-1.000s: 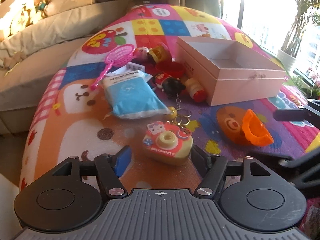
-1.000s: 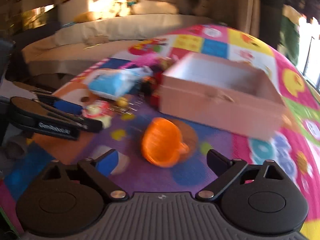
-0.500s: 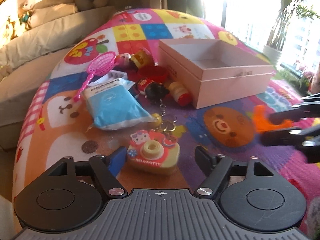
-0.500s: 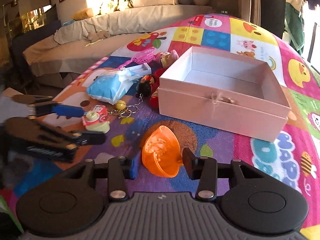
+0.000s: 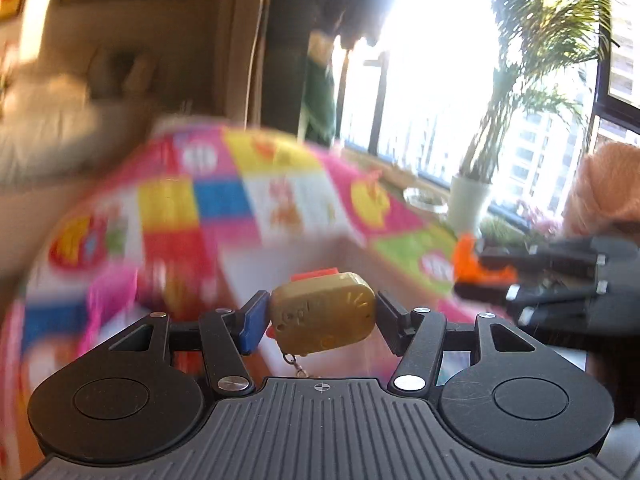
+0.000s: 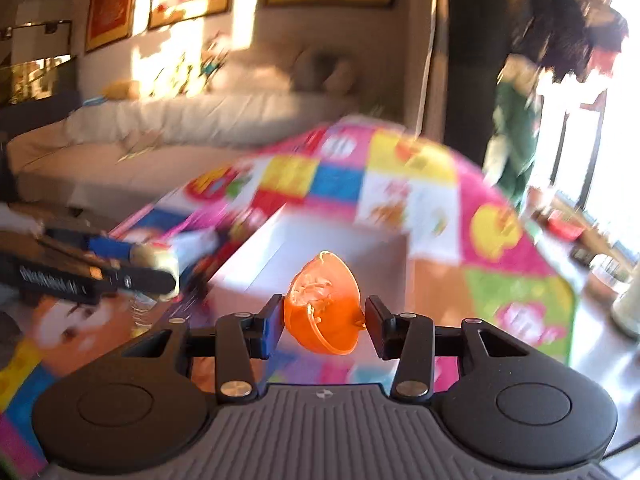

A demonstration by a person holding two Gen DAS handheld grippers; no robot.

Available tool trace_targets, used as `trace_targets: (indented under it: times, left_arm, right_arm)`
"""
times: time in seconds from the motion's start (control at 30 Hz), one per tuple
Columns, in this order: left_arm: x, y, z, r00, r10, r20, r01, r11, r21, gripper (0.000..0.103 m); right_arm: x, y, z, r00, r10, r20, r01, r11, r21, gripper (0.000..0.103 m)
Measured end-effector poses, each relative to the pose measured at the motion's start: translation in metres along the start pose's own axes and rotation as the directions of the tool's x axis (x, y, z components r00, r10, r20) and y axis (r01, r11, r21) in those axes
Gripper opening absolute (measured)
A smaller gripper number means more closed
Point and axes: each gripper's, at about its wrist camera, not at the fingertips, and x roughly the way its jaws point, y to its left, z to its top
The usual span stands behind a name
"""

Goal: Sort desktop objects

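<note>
Left hand-held gripper (image 5: 322, 314) clamps toy camera (image 5: 323, 314); right hand-held gripper (image 6: 322, 322) clamps orange cup (image 6: 322, 308); blurred patchwork mat (image 6: 420, 184), sofa (image 6: 180, 124).

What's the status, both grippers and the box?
Left gripper shut on toy camera, lifted. Right gripper shut on orange cup, lifted. Pink box ahead, blurred; nothing seen blocking it.

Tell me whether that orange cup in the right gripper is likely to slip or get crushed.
The orange cup looks like thin, light plastic, so a hard squeeze could probably flex it. The right hand-held gripper pinches its curved sides, so it may twist or slip. It seems held for now.
</note>
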Motion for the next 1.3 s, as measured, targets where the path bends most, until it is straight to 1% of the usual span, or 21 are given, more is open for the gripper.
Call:
trace_targets:
  times: [0.07, 0.1, 0.13, 0.17, 0.23, 0.3, 0.37, 0.43, 0.5, 0.6, 0.63, 0.7, 0.73, 0.8, 0.87, 0.93, 1.07, 1.13, 1.17, 1.23, 1.3]
  left_arm:
    - [0.024, 0.002, 0.024, 1.0, 0.004, 0.008, -0.004, 1.0, 0.005, 0.063]
    - [0.035, 0.007, 0.032, 1.0, 0.014, -0.001, -0.014, 1.0, -0.016, 0.064]
    - [0.041, 0.012, 0.037, 0.999, 0.034, -0.009, -0.034, 0.999, -0.04, 0.069]
    - [0.044, 0.019, 0.039, 0.999, 0.053, -0.014, -0.054, 0.996, -0.065, 0.072]
    - [0.04, 0.039, 0.031, 0.997, 0.081, -0.017, -0.082, 0.99, -0.116, 0.082]
    - [0.027, 0.057, 0.012, 0.992, 0.124, -0.029, -0.127, 0.983, -0.135, 0.085]
    - [0.016, 0.073, -0.014, 0.977, 0.205, -0.058, -0.21, 0.97, -0.118, 0.086]
    - [0.009, 0.086, -0.043, 0.951, 0.292, -0.1, -0.301, 0.949, -0.093, 0.088]
    - [0.0, 0.095, -0.064, 0.932, 0.337, -0.131, -0.349, 0.934, -0.075, 0.09]
    - [-0.014, 0.103, -0.087, 0.906, 0.395, -0.149, -0.406, 0.913, -0.047, 0.095]
    - [-0.017, 0.103, -0.09, 0.898, 0.413, -0.149, -0.423, 0.905, -0.041, 0.095]
    - [-0.027, 0.106, -0.092, 0.884, 0.445, -0.143, -0.455, 0.889, -0.045, 0.095]
    - [-0.03, 0.11, -0.093, 0.882, 0.45, -0.141, -0.462, 0.885, -0.062, 0.096]
    - [-0.037, 0.117, -0.093, 0.885, 0.445, -0.138, -0.459, 0.882, -0.102, 0.097]
    - [-0.042, 0.122, -0.095, 0.89, 0.436, -0.133, -0.451, 0.884, -0.125, 0.097]
    - [-0.046, 0.125, -0.099, 0.899, 0.418, -0.128, -0.434, 0.89, -0.143, 0.098]
    - [-0.049, 0.129, -0.106, 0.918, 0.378, -0.122, -0.395, 0.899, -0.188, 0.099]
    - [-0.049, 0.13, -0.109, 0.921, 0.371, -0.121, -0.389, 0.899, -0.201, 0.099]
    - [-0.05, 0.131, -0.11, 0.921, 0.369, -0.121, -0.387, 0.899, -0.205, 0.099]
    - [-0.052, 0.133, -0.111, 0.922, 0.366, -0.123, -0.385, 0.899, -0.209, 0.099]
    - [-0.053, 0.133, -0.112, 0.922, 0.365, -0.129, -0.385, 0.899, -0.21, 0.099]
  right_arm:
    - [0.021, -0.005, 0.014, 0.999, -0.032, 0.025, 0.032, 0.999, -0.002, 0.043]
    - [0.033, -0.007, 0.019, 0.998, -0.045, 0.035, 0.044, 0.999, 0.003, 0.044]
    - [0.047, -0.009, 0.025, 0.998, -0.054, 0.038, 0.054, 0.998, 0.012, 0.045]
    - [0.061, -0.011, 0.028, 0.998, -0.059, 0.024, 0.058, 0.998, 0.022, 0.051]
    - [0.08, -0.013, 0.027, 0.997, -0.075, -0.006, 0.075, 0.996, 0.05, 0.053]
    - [0.086, -0.01, 0.02, 0.999, -0.051, -0.016, 0.052, 0.997, 0.051, 0.053]
    - [0.086, -0.002, 0.008, 0.999, -0.036, -0.019, 0.036, 0.999, 0.029, 0.053]
    - [0.085, 0.015, -0.002, 0.999, -0.032, -0.016, 0.032, 0.999, -0.029, 0.053]
    - [0.08, 0.041, -0.01, 1.0, -0.013, 0.001, 0.013, 0.993, -0.117, 0.053]
    - [0.071, 0.09, -0.021, 0.998, 0.054, 0.036, -0.042, 0.961, -0.274, 0.053]
    - [0.071, 0.11, -0.025, 0.997, 0.065, 0.035, -0.05, 0.944, -0.327, 0.05]
    - [0.076, 0.147, -0.031, 0.997, 0.072, 0.01, -0.061, 0.906, -0.42, 0.031]
    - [0.083, 0.164, -0.034, 0.997, 0.076, -0.006, -0.07, 0.887, -0.456, 0.029]
    - [0.097, 0.191, -0.037, 0.999, 0.043, -0.01, -0.042, 0.857, -0.514, 0.028]
    - [0.118, 0.211, -0.036, 1.0, -0.017, -0.004, 0.012, 0.818, -0.575, 0.028]
    - [0.139, 0.219, -0.032, 0.997, -0.071, -0.031, 0.038, 0.796, -0.604, 0.028]
    - [0.176, 0.22, -0.025, 0.987, -0.15, -0.063, 0.075, 0.764, -0.641, 0.021]
    - [0.192, 0.219, -0.022, 0.978, -0.18, -0.102, 0.075, 0.767, -0.637, 0.017]
    - [0.197, 0.217, -0.021, 0.976, -0.17, -0.135, 0.05, 0.782, -0.622, 0.014]
    - [0.196, 0.216, -0.023, 0.973, -0.145, -0.181, 0.006, 0.797, -0.604, 0.014]
    - [0.181, 0.217, -0.029, 0.974, -0.121, -0.189, -0.021, 0.792, -0.61, 0.014]
